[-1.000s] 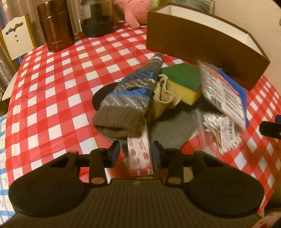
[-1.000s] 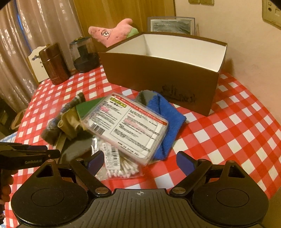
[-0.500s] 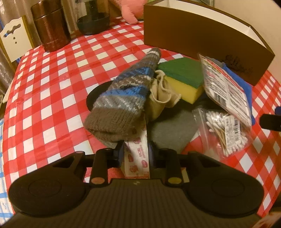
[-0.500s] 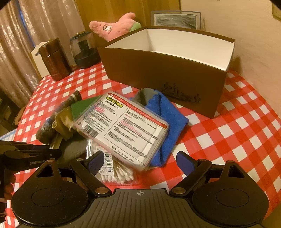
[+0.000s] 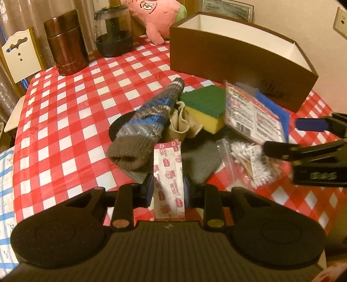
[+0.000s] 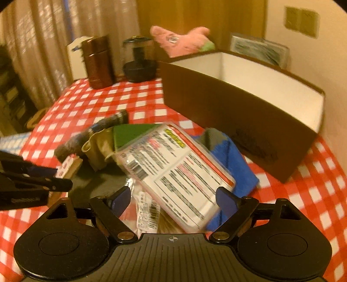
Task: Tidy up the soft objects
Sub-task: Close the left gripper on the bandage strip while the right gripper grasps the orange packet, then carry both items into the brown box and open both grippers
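My left gripper (image 5: 168,189) is shut on a pink-and-white bandage box (image 5: 168,173) and holds it above the pile. The box also shows in the right wrist view (image 6: 69,164). The pile holds a striped knit sock (image 5: 149,117), a beige cloth (image 5: 182,121), a green-and-yellow sponge (image 5: 206,106), a grey cloth (image 5: 201,162), a blue towel (image 6: 236,167), a clear printed packet (image 6: 180,173) and a cotton swab bag (image 5: 251,162). My right gripper (image 6: 173,200) is open, its jaws on either side of the packet's near end. It also shows in the left wrist view (image 5: 303,138).
A brown box with a white inside (image 5: 238,56) stands behind the pile. A pink plush toy (image 5: 158,17), a brown canister (image 5: 65,43) and a dark glass jar (image 5: 113,32) stand at the table's far side. A chair back (image 5: 19,54) stands at the left.
My left gripper shut on the bandage box and lifted it off the table. My right gripper moved forward and down onto the clear packet, still open.
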`<state>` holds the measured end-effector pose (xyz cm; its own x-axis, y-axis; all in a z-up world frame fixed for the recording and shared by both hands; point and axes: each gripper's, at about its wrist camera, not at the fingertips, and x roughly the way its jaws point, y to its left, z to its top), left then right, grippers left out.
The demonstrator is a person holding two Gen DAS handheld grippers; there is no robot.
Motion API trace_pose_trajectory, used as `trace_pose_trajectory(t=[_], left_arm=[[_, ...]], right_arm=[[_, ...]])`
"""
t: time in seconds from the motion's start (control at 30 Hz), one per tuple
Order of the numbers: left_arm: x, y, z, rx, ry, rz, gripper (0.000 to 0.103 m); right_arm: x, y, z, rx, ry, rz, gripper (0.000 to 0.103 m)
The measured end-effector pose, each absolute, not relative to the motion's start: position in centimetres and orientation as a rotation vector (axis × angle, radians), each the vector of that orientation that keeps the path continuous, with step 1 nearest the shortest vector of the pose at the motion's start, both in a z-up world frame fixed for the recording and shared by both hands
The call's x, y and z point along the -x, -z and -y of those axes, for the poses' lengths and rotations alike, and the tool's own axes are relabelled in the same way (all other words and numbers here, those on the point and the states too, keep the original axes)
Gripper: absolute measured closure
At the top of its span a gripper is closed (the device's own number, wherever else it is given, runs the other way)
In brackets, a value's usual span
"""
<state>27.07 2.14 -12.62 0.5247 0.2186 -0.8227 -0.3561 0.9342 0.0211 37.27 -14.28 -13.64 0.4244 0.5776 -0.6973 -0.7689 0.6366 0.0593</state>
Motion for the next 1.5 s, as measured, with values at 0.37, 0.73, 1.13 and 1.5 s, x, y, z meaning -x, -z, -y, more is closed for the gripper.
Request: trace_pose_trajectory(t=[0.37,0.73,1.13,1.5], left_arm=[[-27.6,9.8,-2.1,0.156,-0.365,-0.901,0.077],[-28.2,10.4,-2.4,0.170,-0.375,-0.911,0.077],[-29.2,9.2,-2.3,0.145,-0.337,-0.883,0.077],[-32.1,7.2,-1.4,0.096,-0.252,-0.850,0.077]], right_arm=[[-37.0,14.8,11.6,0.424,-0.898,-0.650,0.028],[-36.0,17.8,8.1,0.603,-0.870,-0.488,0.040],[-36.7,14.5,11.0,0.489,-0.808,-0.452,0.093],[-38.8,8.3,15.6,0.307,-0.756,-0.472,0.101]])
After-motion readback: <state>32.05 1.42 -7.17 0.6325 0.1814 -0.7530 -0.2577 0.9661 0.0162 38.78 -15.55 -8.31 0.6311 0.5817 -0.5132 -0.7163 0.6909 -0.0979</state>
